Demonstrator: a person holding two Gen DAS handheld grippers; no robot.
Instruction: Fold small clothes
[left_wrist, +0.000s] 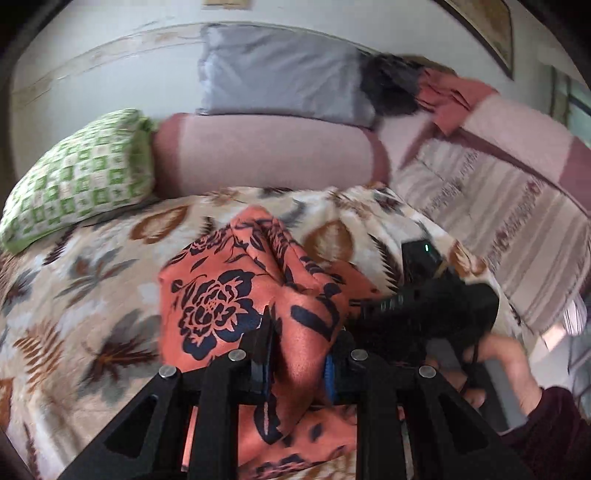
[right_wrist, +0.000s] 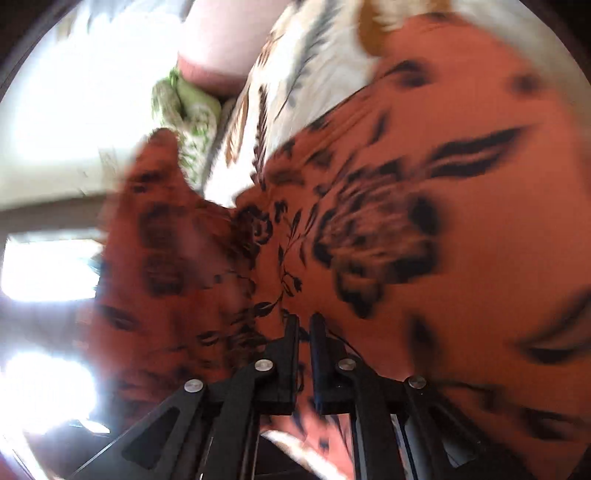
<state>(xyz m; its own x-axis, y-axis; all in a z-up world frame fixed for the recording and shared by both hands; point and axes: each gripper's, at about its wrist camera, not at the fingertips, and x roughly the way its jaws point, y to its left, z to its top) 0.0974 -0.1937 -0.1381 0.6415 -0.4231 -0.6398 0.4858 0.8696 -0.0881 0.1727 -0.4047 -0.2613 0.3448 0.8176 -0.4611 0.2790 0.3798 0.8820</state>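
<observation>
Orange garment (left_wrist: 236, 295) with a dark blue floral print, lying partly on a bed covered by a leaf-patterned blanket (left_wrist: 92, 280) and partly lifted off it. In the left wrist view the cloth rises from the blanket in a bunched ridge that runs from the near edge of the frame away toward the far side of the bed; a flat panel bearing a large printed rose spreads to the left of this ridge.

The left gripper (left_wrist: 299, 354) is clamped on a thick fold of the garment, the cloth filling the narrow gap between its fingers. The right gripper (right_wrist: 303, 332) has its fingers drawn almost together, pinching a thin layer of the same garment (right_wrist: 424, 206); in the right wrist view the cloth fans out from the fingertips and fills most of the frame, blurred by motion. The right gripper's black body (left_wrist: 432, 306) also appears in the left wrist view, just to the right of the ridge, held by a hand (left_wrist: 491, 365) with a dark red sleeve.

Background: a green-and-white checked pillow (left_wrist: 77, 177), a pink bolster (left_wrist: 266, 151) beside it, a grey pillow (left_wrist: 280, 74) resting against the wall above the bolster, and a striped cloth (left_wrist: 498, 218) on the right part of the bed.

No container is visible.
</observation>
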